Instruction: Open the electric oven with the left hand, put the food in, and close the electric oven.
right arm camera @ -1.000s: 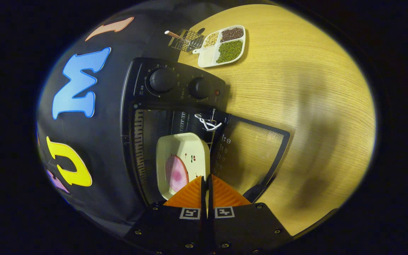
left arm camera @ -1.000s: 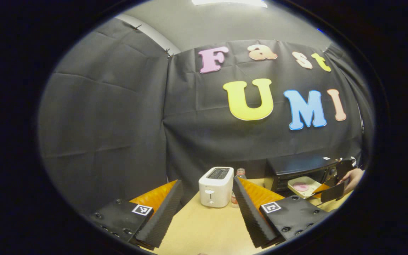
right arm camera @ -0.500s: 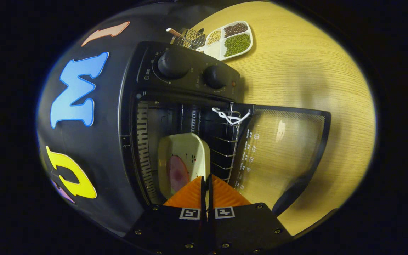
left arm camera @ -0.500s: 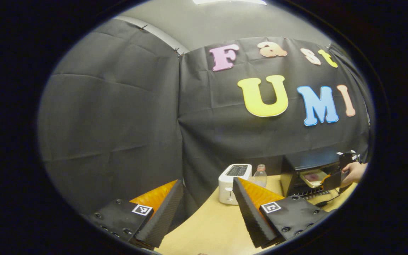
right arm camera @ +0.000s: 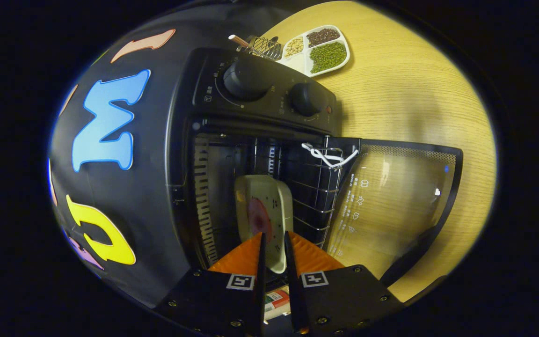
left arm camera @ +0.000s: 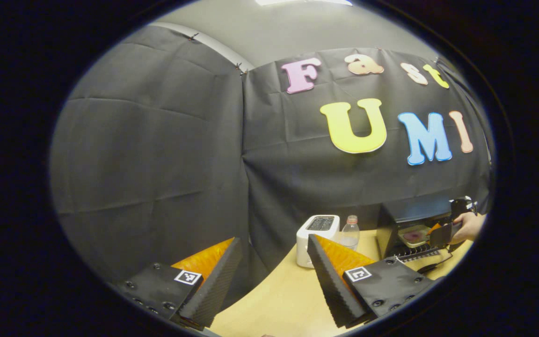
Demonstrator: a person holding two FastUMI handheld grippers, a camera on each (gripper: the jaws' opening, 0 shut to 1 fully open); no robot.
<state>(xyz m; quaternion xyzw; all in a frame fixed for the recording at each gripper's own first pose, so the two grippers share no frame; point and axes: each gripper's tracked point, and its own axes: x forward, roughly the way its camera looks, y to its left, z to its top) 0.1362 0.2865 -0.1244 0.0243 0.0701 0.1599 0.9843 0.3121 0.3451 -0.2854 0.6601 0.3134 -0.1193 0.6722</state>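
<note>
Since half a second ago our right gripper (right arm camera: 273,252) has parted its fingers a little, and the cream dish (right arm camera: 265,210) with the pink slice of food (right arm camera: 256,216) now sits deeper on the wire rack (right arm camera: 316,196) inside the electric oven (right arm camera: 251,117), its near rim between our fingers with a slight gap either side, so we cannot tell whether they touch it. Going left to right in the right gripper view, we see the oven's black body, the dish in the cavity, then the glass door (right arm camera: 391,206) swung fully open over the desk (right arm camera: 405,93), and beyond the knobs a divided tray of beans (right arm camera: 321,49). In the left gripper view our left gripper (left arm camera: 272,276) hangs with fingers wide apart and nothing between them, above the desk edge; past it stand a white toaster (left arm camera: 317,233), a clear bottle (left arm camera: 351,231), then the oven with the dish in it, and a hand (left arm camera: 468,225) holding the right gripper there.
</note>
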